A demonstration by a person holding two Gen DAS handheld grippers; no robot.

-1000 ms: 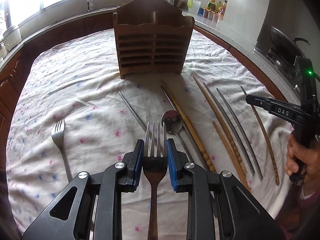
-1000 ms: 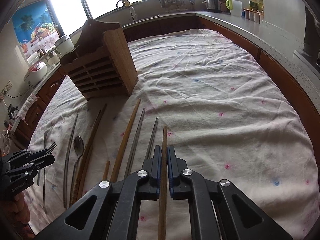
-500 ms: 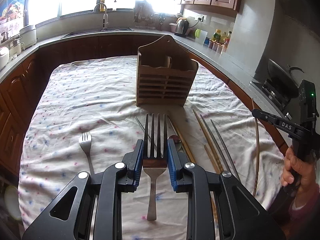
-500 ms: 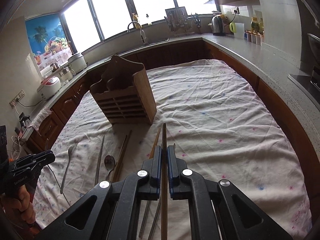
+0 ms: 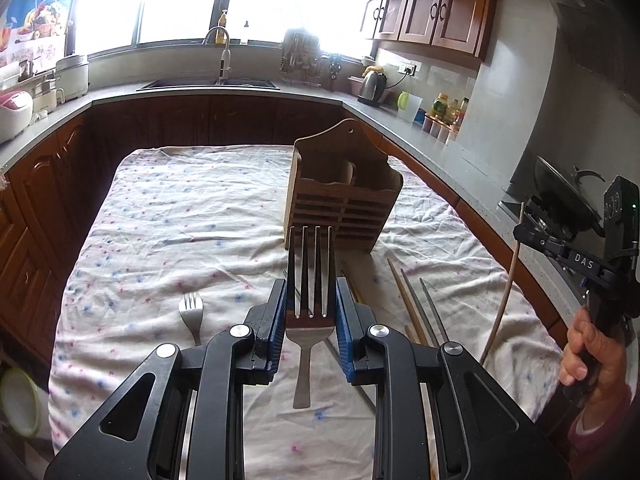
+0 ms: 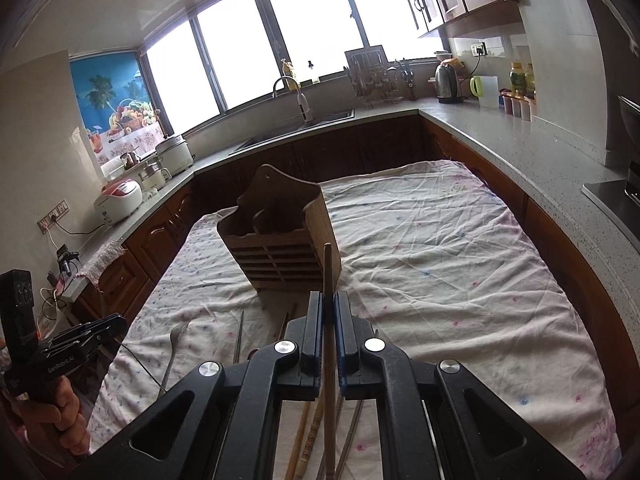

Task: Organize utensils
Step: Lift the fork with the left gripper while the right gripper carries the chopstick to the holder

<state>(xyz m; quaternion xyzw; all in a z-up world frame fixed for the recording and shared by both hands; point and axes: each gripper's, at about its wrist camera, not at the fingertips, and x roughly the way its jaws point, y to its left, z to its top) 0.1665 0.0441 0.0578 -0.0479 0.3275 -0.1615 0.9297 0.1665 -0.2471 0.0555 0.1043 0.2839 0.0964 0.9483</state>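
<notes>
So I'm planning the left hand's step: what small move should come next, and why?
Probably carry the fork forward over the wooden holder and lower it into a top slot. The left tongs grip it clear of the cloth, tines up, and the holder stands just ahead.

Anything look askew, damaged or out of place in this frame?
Nothing stands out. The left gripper holds a fork, the right gripper a chopstick, both raised before the upright wooden holder. Another fork lies on the wrinkled cloth.
</notes>
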